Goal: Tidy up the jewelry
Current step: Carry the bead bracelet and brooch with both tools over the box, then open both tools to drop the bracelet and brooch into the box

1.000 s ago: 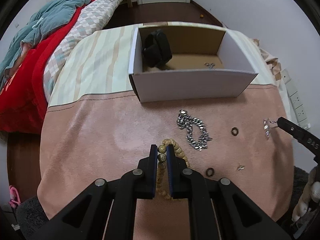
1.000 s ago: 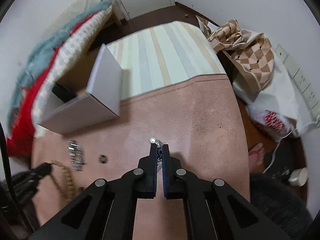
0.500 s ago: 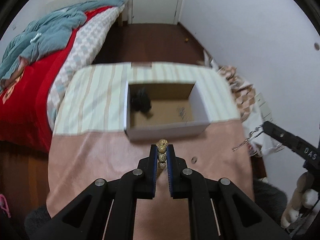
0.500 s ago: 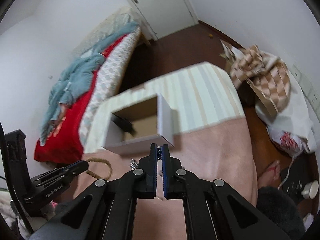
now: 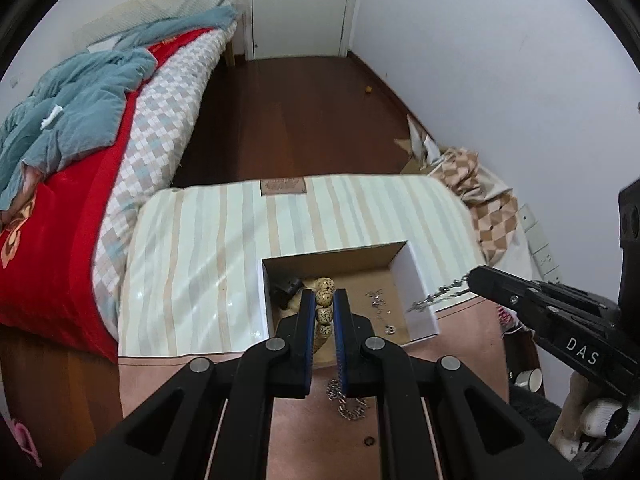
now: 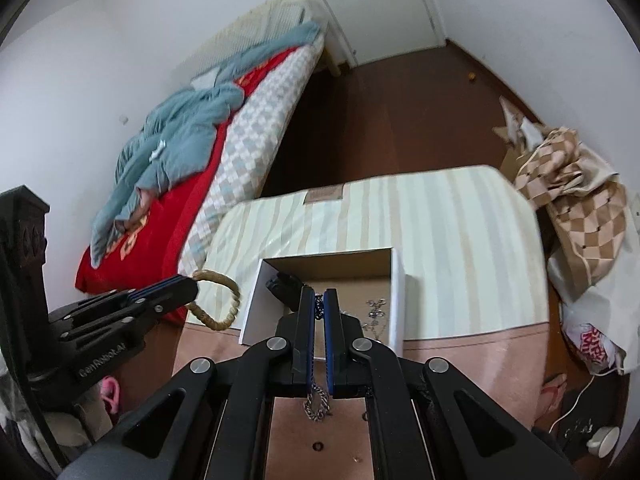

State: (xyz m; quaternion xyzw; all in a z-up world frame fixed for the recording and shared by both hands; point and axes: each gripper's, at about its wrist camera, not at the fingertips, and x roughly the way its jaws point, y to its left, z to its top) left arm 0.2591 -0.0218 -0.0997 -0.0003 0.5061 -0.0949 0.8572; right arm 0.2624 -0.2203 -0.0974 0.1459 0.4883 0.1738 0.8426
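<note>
My left gripper (image 5: 323,300) is shut on a tan beaded bracelet (image 5: 324,307), held in the air over the open white cardboard box (image 5: 418,300). In the right wrist view the bracelet (image 6: 218,300) hangs as a loop from the left gripper (image 6: 188,285), left of the box (image 6: 252,312). My right gripper (image 6: 319,300) is shut on a thin silver chain (image 6: 319,307); that chain (image 5: 440,293) dangles from the right gripper (image 5: 474,278) beside the box's right wall. A chunky silver chain (image 5: 348,404) lies on the pink tabletop below.
The box holds a black item (image 5: 286,286) and small silver pieces (image 5: 378,300). Small rings (image 6: 318,446) lie on the pink surface. A bed with a red and blue cover (image 5: 60,152) stands left. Checked fabric (image 6: 576,208) is heaped at the right.
Both grippers have risen from the pink tabletop with their pieces and moved toward the box. The bracelet and thin chain now hang in the air; the chunky chain stays on the table.
</note>
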